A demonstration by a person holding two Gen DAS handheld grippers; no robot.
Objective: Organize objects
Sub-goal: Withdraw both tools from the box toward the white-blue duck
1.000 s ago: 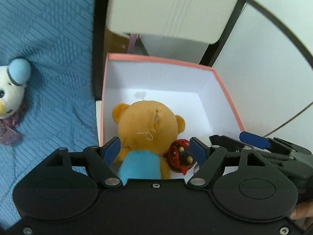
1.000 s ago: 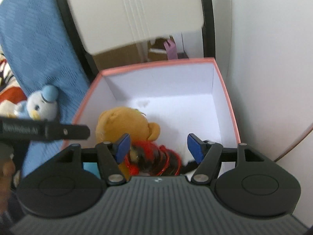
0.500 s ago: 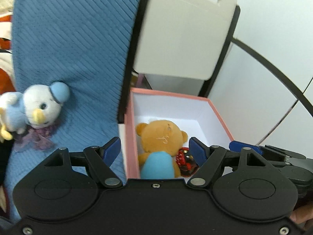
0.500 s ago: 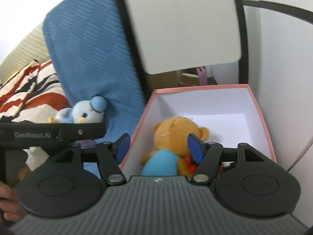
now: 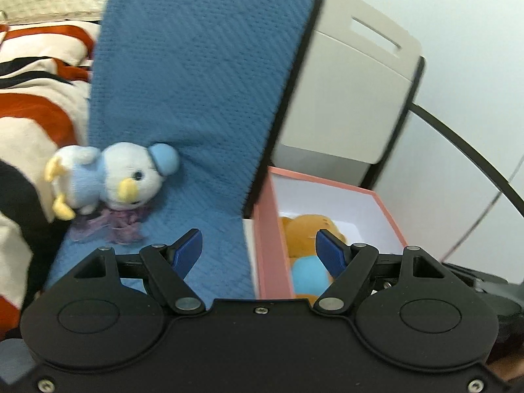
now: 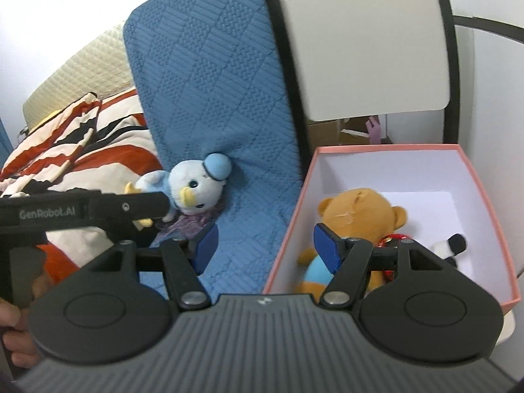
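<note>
**Both grippers empty above the pink box, duck plush out on the blue blanket**

Closest in, the left gripper (image 5: 258,249) hangs with its jaws apart and nothing between them, straddling the near left wall of the pink box (image 5: 267,229). The right gripper (image 6: 263,244) does the same, jaws apart and empty, over that same wall. In the right wrist view the left gripper's black body crosses the frame to the left of the box, a hand (image 6: 16,340) wrapped around its grip.

Inside the box lies the brown bear (image 6: 357,216) in its light blue shirt, face down, near the left wall. Just right of it sits a red toy (image 6: 393,239), mostly hidden by the gripper, and further right a black-and-white plush (image 6: 448,247) peeks out.

Left of the box, on the blue blanket (image 6: 209,98), lies the duck plush (image 6: 193,190) with its blue cap, on its side, a purple scrap (image 5: 111,224) under it. Further left is a striped red, white and black quilt (image 6: 98,144). Behind the box stands a beige panel (image 6: 363,49) in a black frame.
</note>
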